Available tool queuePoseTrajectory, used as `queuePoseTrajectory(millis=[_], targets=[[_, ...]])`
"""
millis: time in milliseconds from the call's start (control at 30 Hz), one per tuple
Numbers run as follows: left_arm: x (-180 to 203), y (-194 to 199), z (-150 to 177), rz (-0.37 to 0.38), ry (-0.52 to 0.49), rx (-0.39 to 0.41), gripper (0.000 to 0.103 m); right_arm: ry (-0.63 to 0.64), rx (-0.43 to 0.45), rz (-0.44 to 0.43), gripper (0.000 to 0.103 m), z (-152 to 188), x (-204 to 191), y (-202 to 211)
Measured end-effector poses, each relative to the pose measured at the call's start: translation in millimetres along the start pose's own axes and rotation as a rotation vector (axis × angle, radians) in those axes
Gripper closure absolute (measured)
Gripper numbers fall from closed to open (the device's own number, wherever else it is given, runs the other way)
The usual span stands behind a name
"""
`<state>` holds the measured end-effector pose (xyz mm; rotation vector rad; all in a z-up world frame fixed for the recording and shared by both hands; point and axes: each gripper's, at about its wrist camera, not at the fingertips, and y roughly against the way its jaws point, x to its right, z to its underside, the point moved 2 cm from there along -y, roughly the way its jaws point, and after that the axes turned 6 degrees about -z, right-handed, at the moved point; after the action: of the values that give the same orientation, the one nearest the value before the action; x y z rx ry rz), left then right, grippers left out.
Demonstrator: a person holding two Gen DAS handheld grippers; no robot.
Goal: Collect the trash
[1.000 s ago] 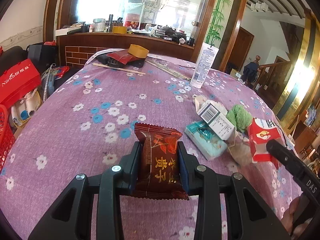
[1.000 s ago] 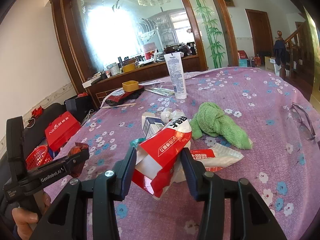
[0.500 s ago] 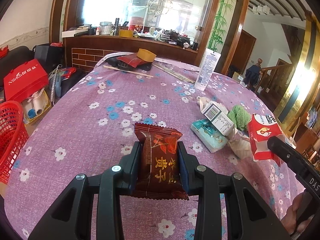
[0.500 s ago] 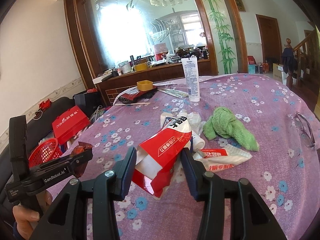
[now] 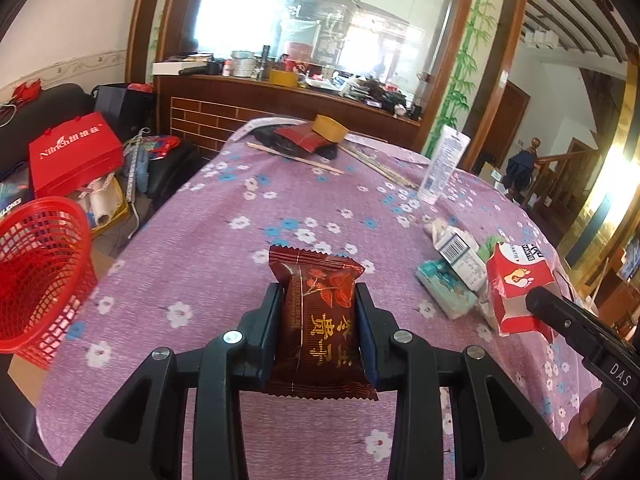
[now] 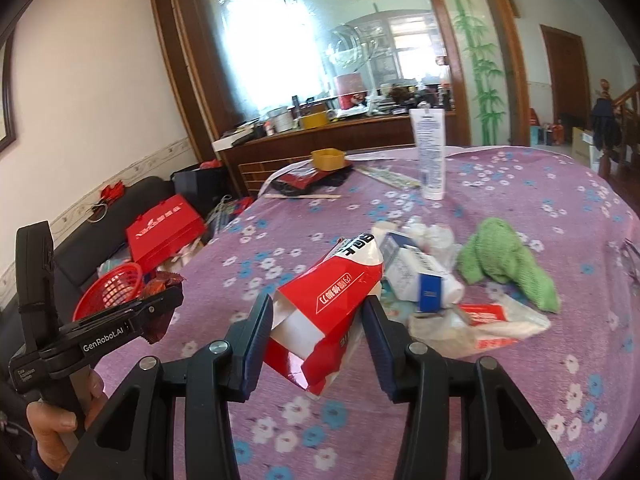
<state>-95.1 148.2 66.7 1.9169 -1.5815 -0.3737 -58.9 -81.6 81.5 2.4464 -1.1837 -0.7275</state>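
Your left claw (image 5: 320, 328) is clamped on the dark red snack packet (image 5: 320, 320); your right claw (image 6: 318, 328) pinches the torn red-and-white carton (image 6: 328, 300), which could slip. The red mesh basket (image 5: 36, 276) at nine o'clock sits below the desk (image 5: 224, 240) edge, so an early release misses.

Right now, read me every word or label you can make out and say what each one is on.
"Nirich": red bag
"GenRobot.AI": left tongs
"DAS": right tongs
Gold Chinese characters: snack wrapper
White Chinese characters, upside down: red carton
Tube, barcode box: print too small to read.
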Motion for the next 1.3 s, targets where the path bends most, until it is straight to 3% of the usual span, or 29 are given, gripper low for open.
queuePoseTrajectory(millis=[267,533,700,1033,1100,1167,1300], targets=[[-77,31,-14,-0.125,0.114,0.061,0.069,0.056,-0.084,-0.150,0.053,-26,-57,-40],[-186,53,-5,-0.269,0.322,0.080,0.069,0.157,-0.169,-0.301,0.051,-38,-146,-96],[-232,65,-2,-0.327,0.388,0.098,0.069,0.226,-0.199,-0.371,0.051,-42,-203,-130],[-276,59,-2,-0.345,0.433,0.099,0.069,0.273,-0.244,-0.451,0.046,-51,-281,-199],[-280,56,-3,-0.352,0.435,0.101,0.061,0.265,-0.262,-0.470,0.043,-53,-292,-216],[-282,58,-3,-0.371,0.447,0.119,0.044,0.262,-0.296,-0.509,0.039,-55,-300,-228],[-273,68,-3,-0.410,0.427,0.154,0.043,0.240,-0.286,-0.512,0.038,-58,-292,-227]])
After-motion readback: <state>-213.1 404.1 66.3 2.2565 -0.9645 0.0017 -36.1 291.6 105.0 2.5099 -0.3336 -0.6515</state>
